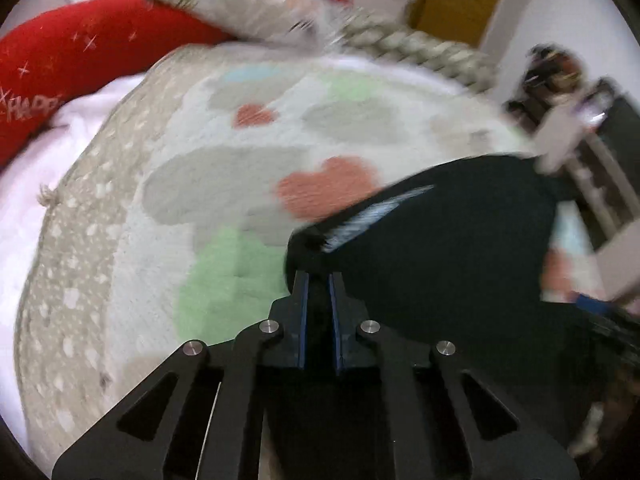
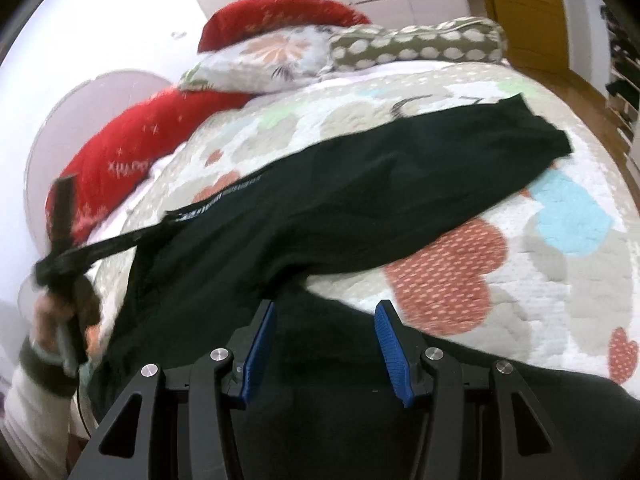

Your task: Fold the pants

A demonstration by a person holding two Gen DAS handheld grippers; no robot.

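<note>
Black pants (image 2: pixel 360 184) lie spread across a quilted bedspread (image 2: pixel 520 280) with hearts and pastel patches. My left gripper (image 1: pixel 318 276) is shut on a corner of the pants (image 1: pixel 440 240) near a white printed waistband label. In the right wrist view, the left gripper (image 2: pixel 56 264) is at the far left, holding the waistband stretched taut and lifted. My right gripper (image 2: pixel 325 312) stands over the near part of the pants. Its blue pads (image 2: pixel 386 332) are well apart and bare, with black cloth lying between and below them. Both views are motion-blurred.
Two red pillows (image 2: pixel 132 148), a floral cushion (image 2: pixel 272 60) and a spotted bolster (image 2: pixel 420 46) sit at the head of the bed. A hand (image 2: pixel 44 320) in a pale sleeve holds the left gripper. A yellow wooden door (image 2: pixel 528 12) and floor lie beyond the bed's far side.
</note>
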